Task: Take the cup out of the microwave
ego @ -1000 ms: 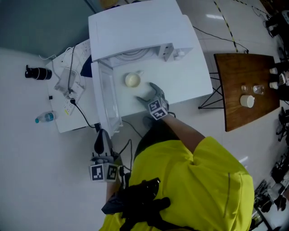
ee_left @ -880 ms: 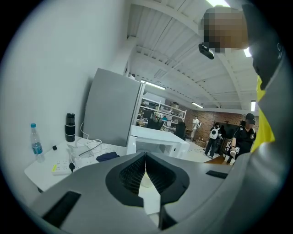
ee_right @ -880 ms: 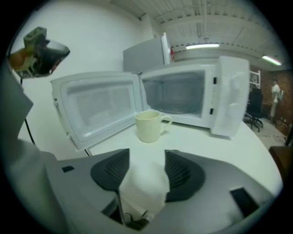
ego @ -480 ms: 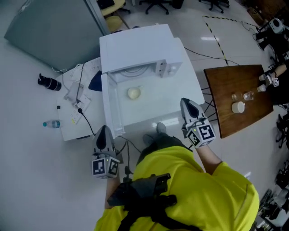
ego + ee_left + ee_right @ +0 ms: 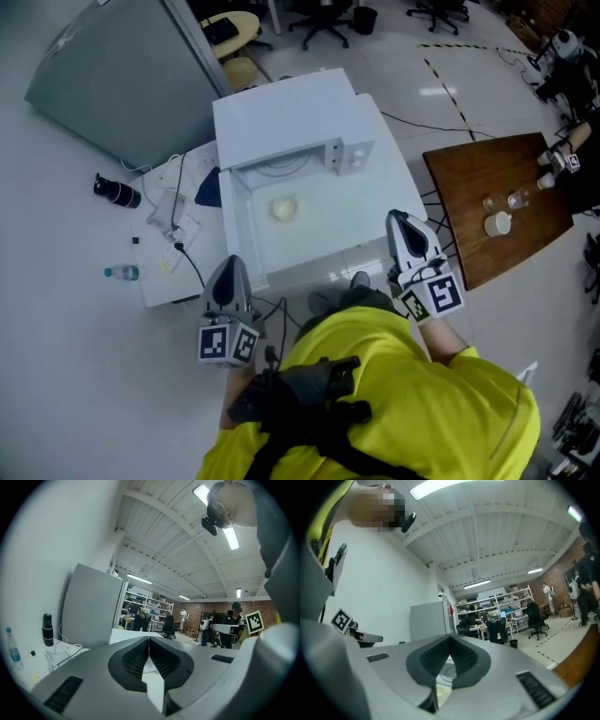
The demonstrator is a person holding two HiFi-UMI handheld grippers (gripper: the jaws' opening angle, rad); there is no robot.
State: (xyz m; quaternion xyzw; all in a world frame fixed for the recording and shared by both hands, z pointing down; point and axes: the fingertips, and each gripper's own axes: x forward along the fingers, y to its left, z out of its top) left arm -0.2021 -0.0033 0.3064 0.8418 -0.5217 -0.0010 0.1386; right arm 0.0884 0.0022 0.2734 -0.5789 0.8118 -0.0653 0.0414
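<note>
The right gripper (image 5: pixel 401 223) had left the cup (image 5: pixel 285 207) on the bench (image 5: pixel 347 220), pulled back to five o'clock and closed empty. The left gripper (image 5: pixel 228 269) was closed too. The task looked done.

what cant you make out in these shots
- Microwave inside: head view, its own top hides most of the cavity.
- Cup: head view, too small to tell if anything is in it; right gripper view, the shut fingers cover nearly all of it.
- Items on the wooden table: head view, too small to name.
</note>
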